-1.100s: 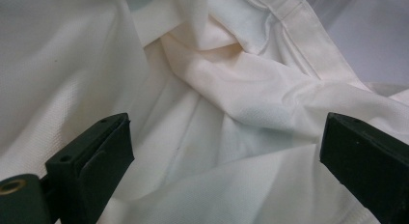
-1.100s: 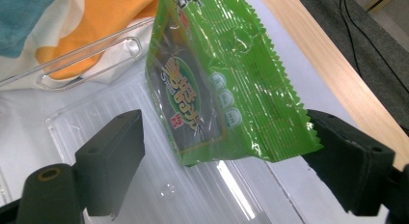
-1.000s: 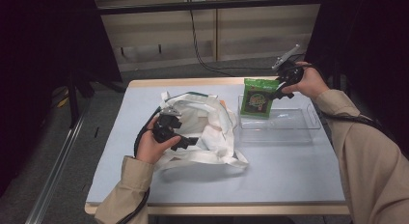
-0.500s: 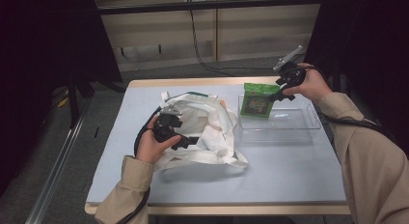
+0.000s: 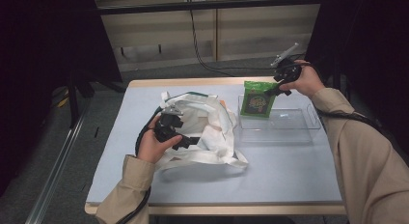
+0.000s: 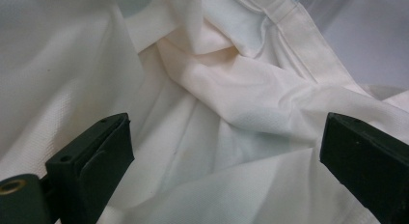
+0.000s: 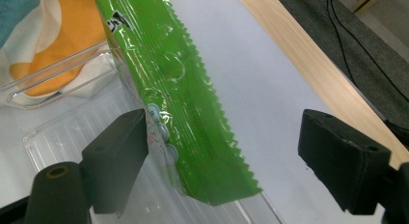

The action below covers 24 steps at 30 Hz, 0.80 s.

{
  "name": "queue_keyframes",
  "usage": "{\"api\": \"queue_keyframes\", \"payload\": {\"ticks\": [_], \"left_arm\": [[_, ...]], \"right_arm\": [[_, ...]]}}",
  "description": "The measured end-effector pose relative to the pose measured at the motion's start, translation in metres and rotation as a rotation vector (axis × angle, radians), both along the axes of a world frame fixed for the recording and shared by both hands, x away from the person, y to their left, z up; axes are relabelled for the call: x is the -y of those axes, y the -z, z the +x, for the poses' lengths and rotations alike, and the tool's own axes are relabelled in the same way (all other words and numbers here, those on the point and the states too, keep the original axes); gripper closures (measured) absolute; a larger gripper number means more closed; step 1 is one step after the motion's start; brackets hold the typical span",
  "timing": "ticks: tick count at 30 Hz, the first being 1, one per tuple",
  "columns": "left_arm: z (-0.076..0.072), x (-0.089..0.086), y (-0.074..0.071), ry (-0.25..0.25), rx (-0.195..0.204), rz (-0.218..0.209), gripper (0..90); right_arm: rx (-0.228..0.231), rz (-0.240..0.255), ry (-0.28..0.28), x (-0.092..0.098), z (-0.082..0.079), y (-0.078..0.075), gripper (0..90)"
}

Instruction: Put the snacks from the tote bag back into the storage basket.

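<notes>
Green snack packet (image 5: 257, 99): stands upright at the upper left corner of the clear plastic tray (image 5: 289, 130), right of centre in the high view; against the earlier frames it keeps the same spot and the same lean. Right gripper (image 5: 276, 89): at the packet's upper right edge in the high view, little shifted since the earlier frames; its jaws have just been closing slightly, with the packet's sealed edge between them. In the right gripper view the jaws stand wide apart, the left jaw touching or just beside the packet (image 7: 185, 93), the right jaw well clear of it, so nothing is clamped. Left gripper (image 5: 190, 140): lies over the white cloth bag (image 5: 212, 125) left of centre, in the same place as before; in the left gripper view its jaws are spread wide over rumpled white fabric (image 6: 212, 103), gripping none of it. Table (image 5: 289, 175): pale blue top, wooden rim, unchanged. Hard to make out: whether the left jaw of the right gripper truly presses the packet; the packet's print, too small in the high view and cut off at the top of the right gripper view; an orange and teal patch (image 7: 53, 35) at that view's upper left, seen through the tray wall, unidentified; the bag's inside, hidden by its own folds.
</notes>
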<state>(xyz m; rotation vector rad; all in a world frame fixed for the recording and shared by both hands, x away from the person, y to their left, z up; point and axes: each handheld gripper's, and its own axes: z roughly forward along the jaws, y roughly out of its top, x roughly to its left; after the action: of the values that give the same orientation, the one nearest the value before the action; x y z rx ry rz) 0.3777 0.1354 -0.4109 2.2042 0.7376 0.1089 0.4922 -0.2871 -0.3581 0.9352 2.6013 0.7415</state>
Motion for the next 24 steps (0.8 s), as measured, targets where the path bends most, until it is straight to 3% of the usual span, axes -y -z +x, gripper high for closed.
{"api": "queue_keyframes", "payload": {"ticks": [11, 24], "left_arm": [[0.000, -0.001, 0.000, -0.007, 0.002, 0.002, 4.4], [-0.001, -0.001, -0.002, -0.002, 0.008, 0.002, 4.4]], "right_arm": [[-0.018, 0.007, 0.032, 0.012, 0.000, 0.005, 14.7], [-0.025, 0.016, 0.034, 0.018, -0.016, 0.002, 13.8]]}}
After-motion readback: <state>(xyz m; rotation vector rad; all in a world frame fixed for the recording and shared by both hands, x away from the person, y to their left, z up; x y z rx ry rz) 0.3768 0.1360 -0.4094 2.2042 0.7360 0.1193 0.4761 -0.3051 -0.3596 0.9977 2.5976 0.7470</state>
